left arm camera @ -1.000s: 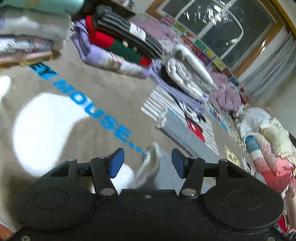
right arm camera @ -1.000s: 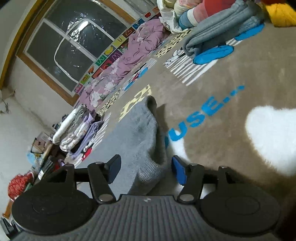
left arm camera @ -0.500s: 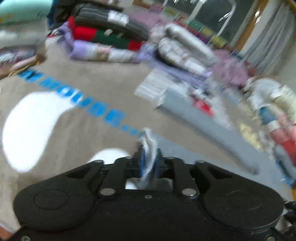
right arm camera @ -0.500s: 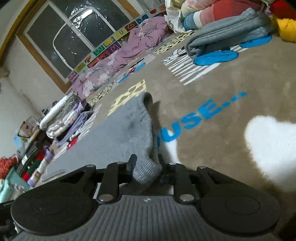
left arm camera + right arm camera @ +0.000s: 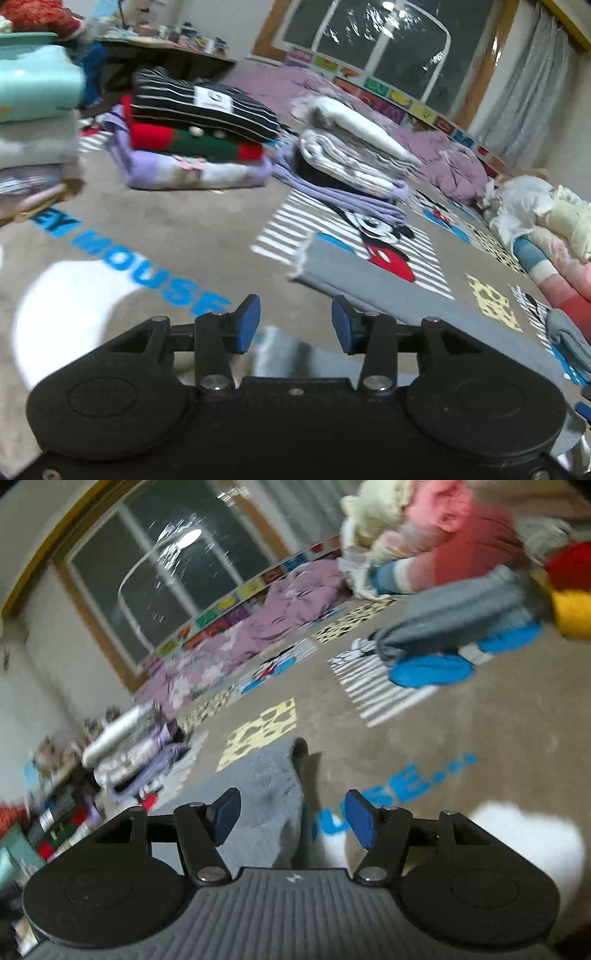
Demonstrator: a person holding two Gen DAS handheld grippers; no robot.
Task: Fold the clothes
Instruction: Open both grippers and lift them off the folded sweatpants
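In the left wrist view the left gripper (image 5: 295,325) is opening, empty, above the grey garment (image 5: 388,291) lying part-folded on the rug (image 5: 207,229) beside finished stacks, while in the right wrist view the right gripper (image 5: 291,818) is opening, its blue pads clear of that cloth, so more folds probably remain

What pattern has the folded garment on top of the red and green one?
The striped garment is black with thin white stripes, clearest in the left wrist view.
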